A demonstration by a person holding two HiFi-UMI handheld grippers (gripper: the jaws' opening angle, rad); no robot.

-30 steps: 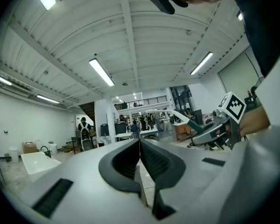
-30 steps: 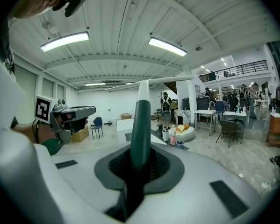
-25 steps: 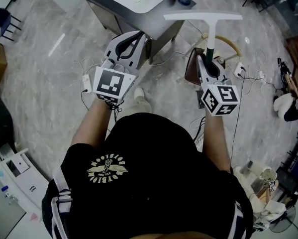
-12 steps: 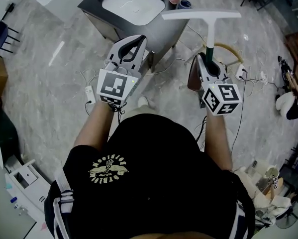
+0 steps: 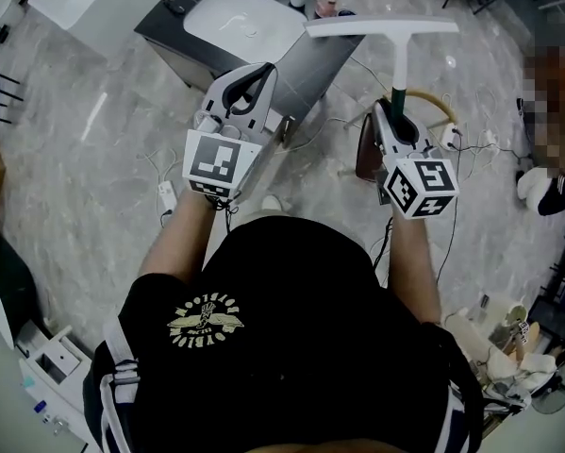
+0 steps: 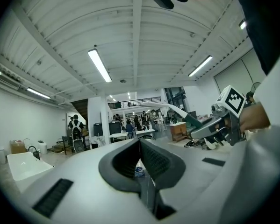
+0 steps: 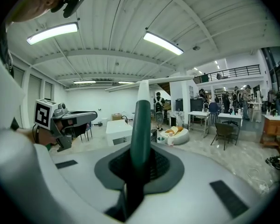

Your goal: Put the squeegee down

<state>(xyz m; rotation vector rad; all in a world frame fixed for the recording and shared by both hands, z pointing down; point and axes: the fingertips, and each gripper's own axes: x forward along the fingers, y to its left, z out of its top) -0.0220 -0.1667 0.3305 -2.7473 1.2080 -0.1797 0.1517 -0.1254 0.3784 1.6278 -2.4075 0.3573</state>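
The grey bench (image 5: 306, 59) with its white basin (image 5: 235, 22) stands ahead of the person. The squeegee (image 5: 400, 59) is held up in the air by the bench's right side, its dark green handle clenched between the jaws of the right tool (image 5: 396, 113) and its white blade set crosswise well beyond the jaw tips. The left tool (image 5: 255, 75) is alongside, jaw tips together on nothing.

The squeegee (image 5: 399, 59) was a white T with a dark green grip, pinched by the handle in the right gripper (image 5: 396, 113), blade crosswise up top.
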